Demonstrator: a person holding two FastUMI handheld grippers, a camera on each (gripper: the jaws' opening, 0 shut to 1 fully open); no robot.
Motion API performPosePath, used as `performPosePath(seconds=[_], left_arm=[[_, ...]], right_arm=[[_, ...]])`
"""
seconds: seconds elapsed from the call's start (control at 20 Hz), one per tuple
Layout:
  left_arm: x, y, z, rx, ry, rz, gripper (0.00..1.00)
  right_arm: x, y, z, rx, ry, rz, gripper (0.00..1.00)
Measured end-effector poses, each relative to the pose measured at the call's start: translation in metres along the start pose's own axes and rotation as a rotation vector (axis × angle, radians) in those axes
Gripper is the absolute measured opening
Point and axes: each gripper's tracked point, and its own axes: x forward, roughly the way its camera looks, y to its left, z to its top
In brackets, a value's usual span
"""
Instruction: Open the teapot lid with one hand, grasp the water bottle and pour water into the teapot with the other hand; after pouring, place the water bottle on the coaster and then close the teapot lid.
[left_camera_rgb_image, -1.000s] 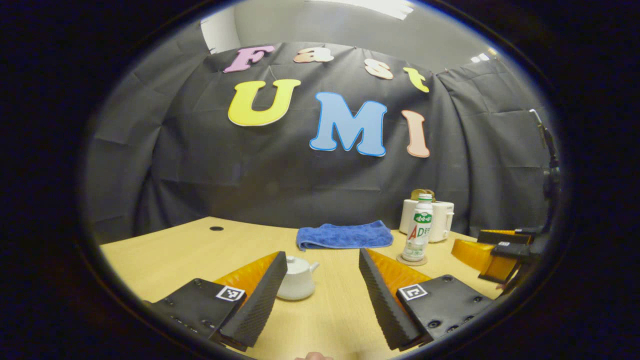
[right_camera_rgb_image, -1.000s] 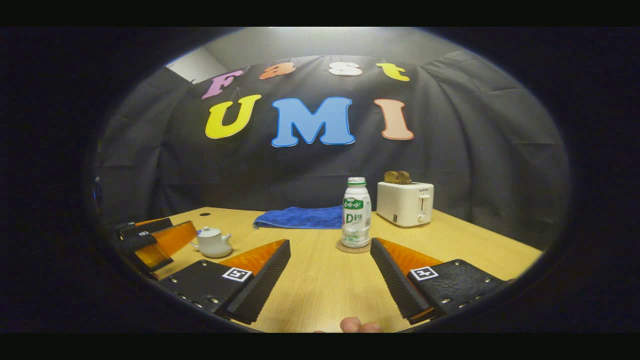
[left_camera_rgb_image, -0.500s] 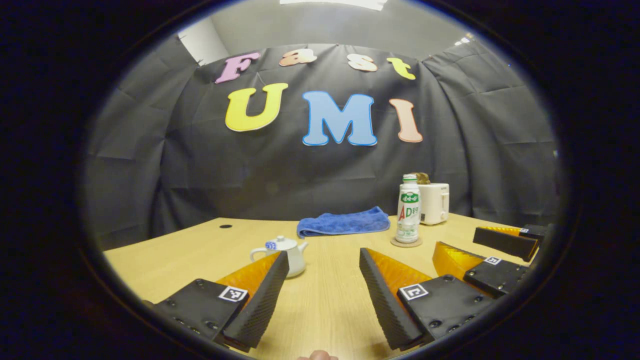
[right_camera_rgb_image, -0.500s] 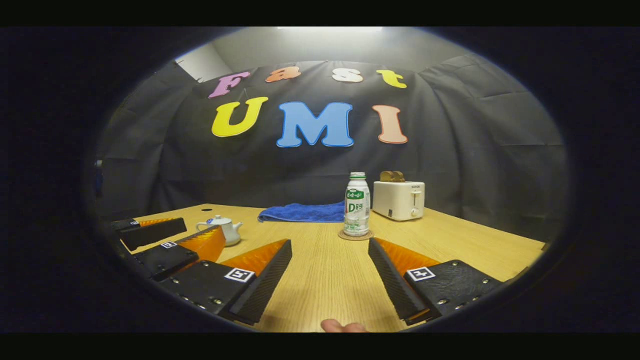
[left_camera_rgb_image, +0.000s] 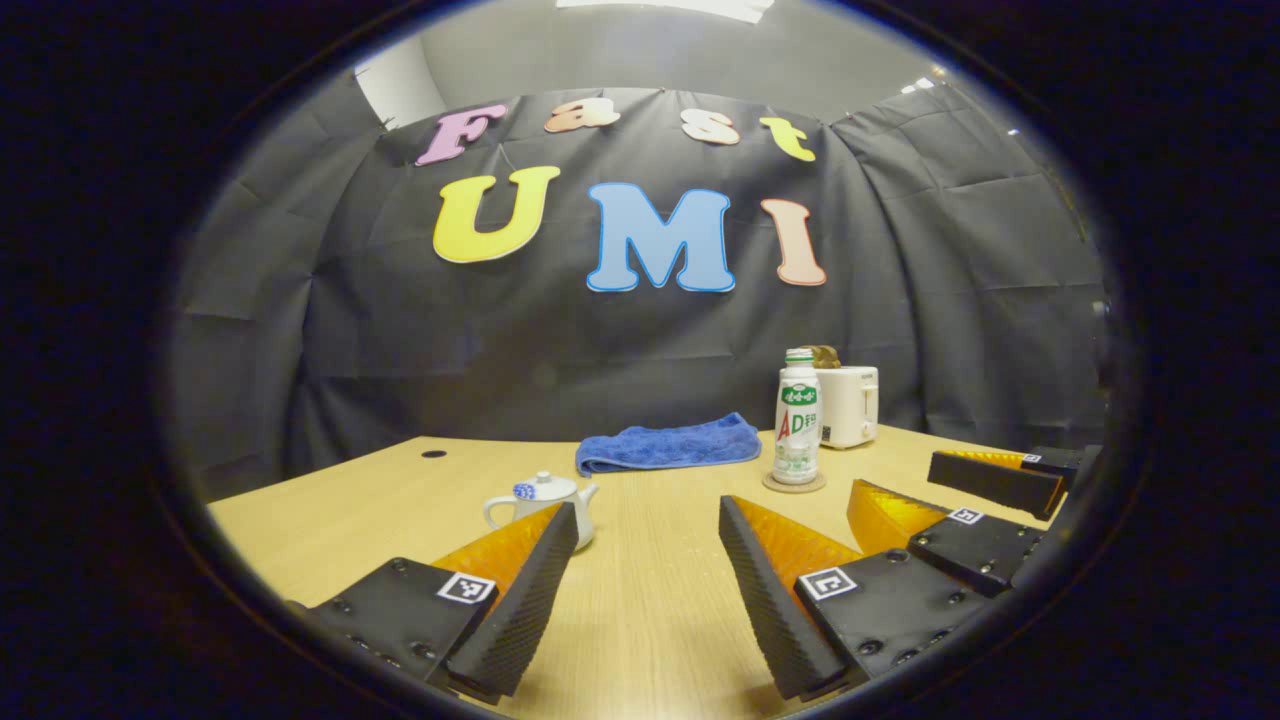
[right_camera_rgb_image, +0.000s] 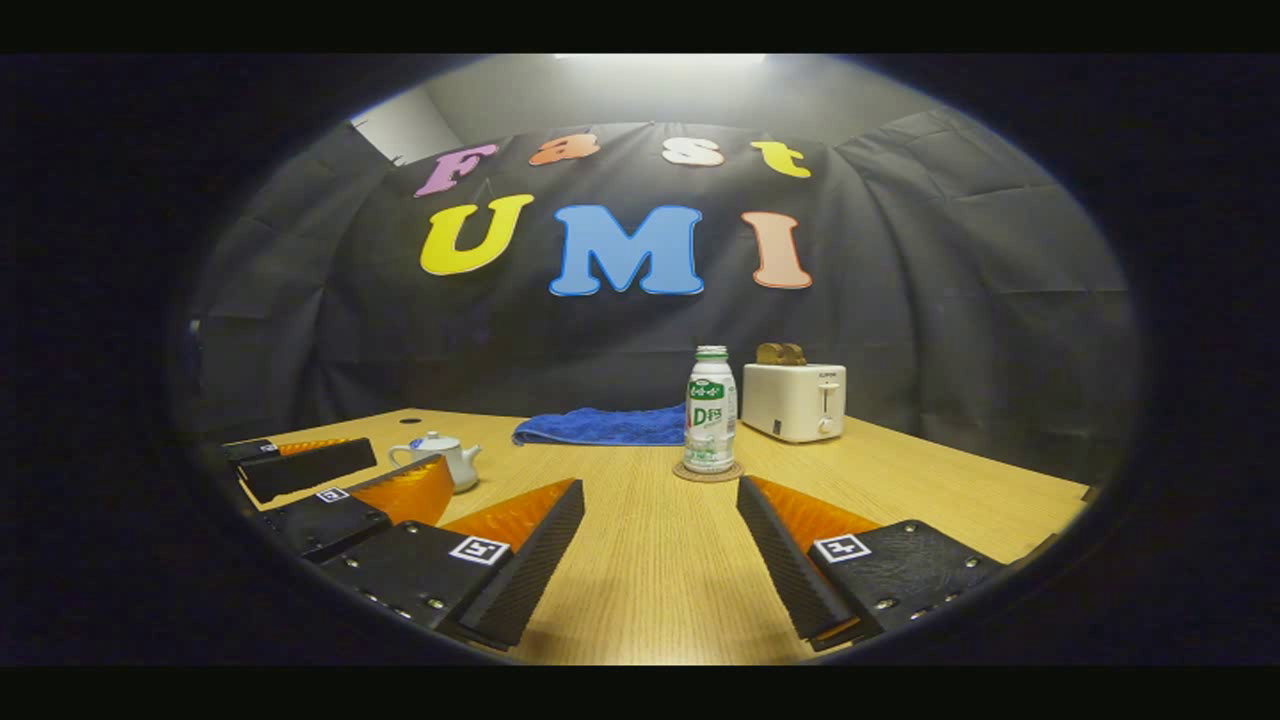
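A small white teapot (left_camera_rgb_image: 542, 503) with its lid on stands on the wooden table (left_camera_rgb_image: 650, 600), just beyond my left gripper's left finger; in the right gripper view the teapot (right_camera_rgb_image: 440, 459) is at the left. A white water bottle (left_camera_rgb_image: 797, 417) with a green label stands upright on a round coaster (left_camera_rgb_image: 794, 483); the bottle (right_camera_rgb_image: 710, 410) and coaster (right_camera_rgb_image: 707, 472) lie straight ahead of my right gripper. My left gripper (left_camera_rgb_image: 648, 512) is open and holds nothing. My right gripper (right_camera_rgb_image: 660, 489) is open too, short of the bottle. Each gripper shows beside the other, left gripper (right_camera_rgb_image: 350, 475), right gripper (left_camera_rgb_image: 975, 490).
A folded blue towel (left_camera_rgb_image: 667, 446) lies at the back of the table. A white toaster (right_camera_rgb_image: 795, 401) with bread in it stands behind and right of the bottle. A small dark hole (left_camera_rgb_image: 434, 454) is in the tabletop at the far left.
Both grippers have drawn back from the table's middle, so teapot and bottle look smaller and farther. The fingertip at the bottom edge has left both views. Teapot and bottle stayed put.
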Motion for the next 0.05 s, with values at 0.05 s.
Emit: performPosePath(seconds=[0.05], left_arm=[[0.0005, -0.0007, 0.0005, 0.001, 0.0, 0.0, 0.99]], right_arm=[[-0.0001, -0.0003, -0.0005, 0.001, 0.002, 0.0, 0.95]])
